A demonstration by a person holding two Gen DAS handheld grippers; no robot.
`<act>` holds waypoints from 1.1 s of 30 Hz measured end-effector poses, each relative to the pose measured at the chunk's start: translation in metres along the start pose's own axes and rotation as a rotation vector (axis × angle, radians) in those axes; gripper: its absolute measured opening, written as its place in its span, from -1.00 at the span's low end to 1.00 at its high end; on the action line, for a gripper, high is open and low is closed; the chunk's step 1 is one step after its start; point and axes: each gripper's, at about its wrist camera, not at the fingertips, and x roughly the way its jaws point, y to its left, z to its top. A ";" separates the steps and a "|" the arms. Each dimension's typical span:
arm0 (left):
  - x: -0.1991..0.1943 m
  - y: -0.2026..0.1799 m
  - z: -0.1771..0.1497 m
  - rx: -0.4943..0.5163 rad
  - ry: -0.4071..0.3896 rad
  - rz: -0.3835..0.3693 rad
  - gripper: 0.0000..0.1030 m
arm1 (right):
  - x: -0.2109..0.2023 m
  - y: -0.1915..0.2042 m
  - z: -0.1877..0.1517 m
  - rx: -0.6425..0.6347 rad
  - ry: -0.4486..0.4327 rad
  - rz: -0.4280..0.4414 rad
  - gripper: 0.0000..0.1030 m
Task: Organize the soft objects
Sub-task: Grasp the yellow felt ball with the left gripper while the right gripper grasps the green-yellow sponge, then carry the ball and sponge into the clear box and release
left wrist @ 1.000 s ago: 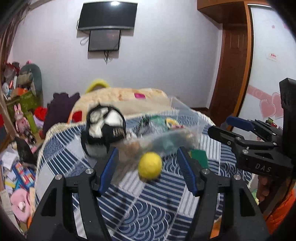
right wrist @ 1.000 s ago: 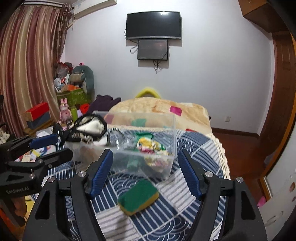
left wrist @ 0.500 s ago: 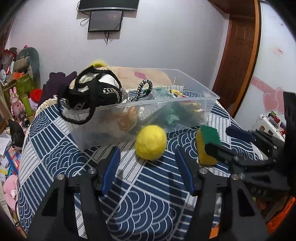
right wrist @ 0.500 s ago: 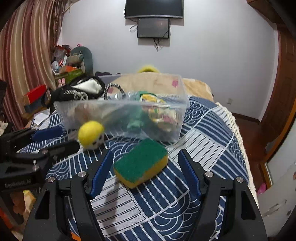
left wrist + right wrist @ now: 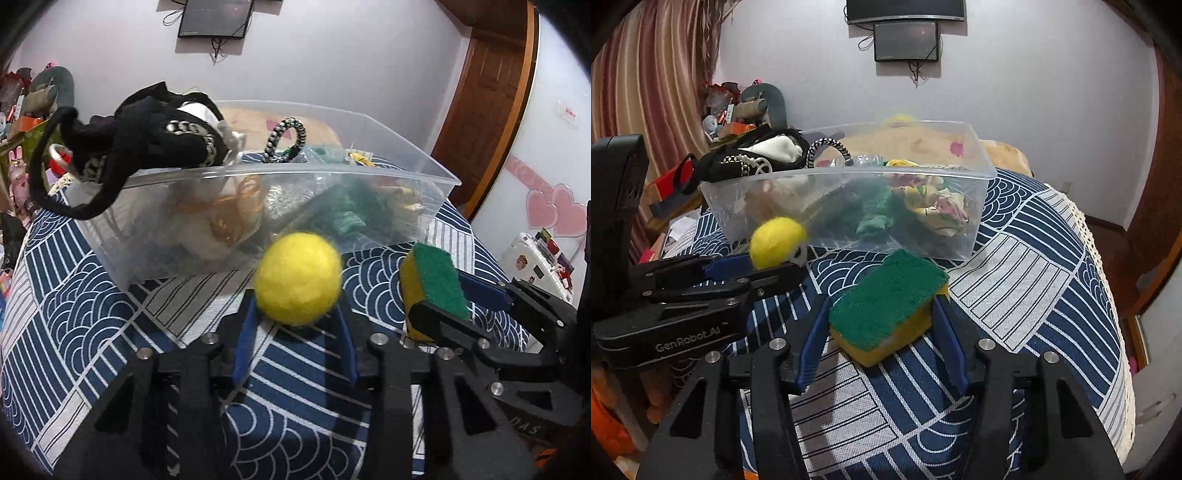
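A fuzzy yellow ball (image 5: 298, 277) lies on the blue patterned cloth (image 5: 74, 314) in front of a clear plastic bin (image 5: 369, 173). My left gripper (image 5: 295, 314) has closed around the ball, its blue pads touching both sides; it also shows in the right wrist view (image 5: 764, 266). A green and yellow sponge (image 5: 886, 306) lies to the right. My right gripper (image 5: 882, 321) has closed on the sponge, pads against its two ends; it also shows in the left wrist view (image 5: 461, 299). The bin holds several soft things, with a black strap item (image 5: 147, 144) hanging over its left rim.
The bin (image 5: 975, 206) stands just behind both grippers. The cloth-covered table drops off at its right edge (image 5: 1108, 295). Clutter and toys (image 5: 738, 110) are piled by the curtain at the left. A wooden door (image 5: 487, 103) is at the right.
Both grippers have moved forward and down over the last second and closed in, the left around the yellow ball and the right around the sponge.
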 end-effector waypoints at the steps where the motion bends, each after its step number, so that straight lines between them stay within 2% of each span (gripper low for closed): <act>1: 0.000 -0.001 0.000 -0.001 -0.002 0.001 -0.28 | -0.001 0.000 0.000 -0.006 0.001 -0.001 -0.06; 10: -0.016 -0.001 -0.007 0.001 -0.035 -0.005 -0.31 | -0.015 -0.005 0.004 0.011 -0.043 -0.012 -0.10; 16: -0.041 -0.004 -0.001 0.018 -0.096 -0.005 -0.31 | -0.028 -0.007 0.011 0.021 -0.085 -0.020 -0.10; 24: -0.071 -0.002 0.017 0.008 -0.177 -0.023 -0.31 | -0.043 -0.007 0.033 0.002 -0.152 -0.039 -0.10; 33: -0.074 0.006 0.045 -0.019 -0.222 -0.042 -0.31 | -0.048 -0.006 0.065 -0.011 -0.240 -0.046 -0.10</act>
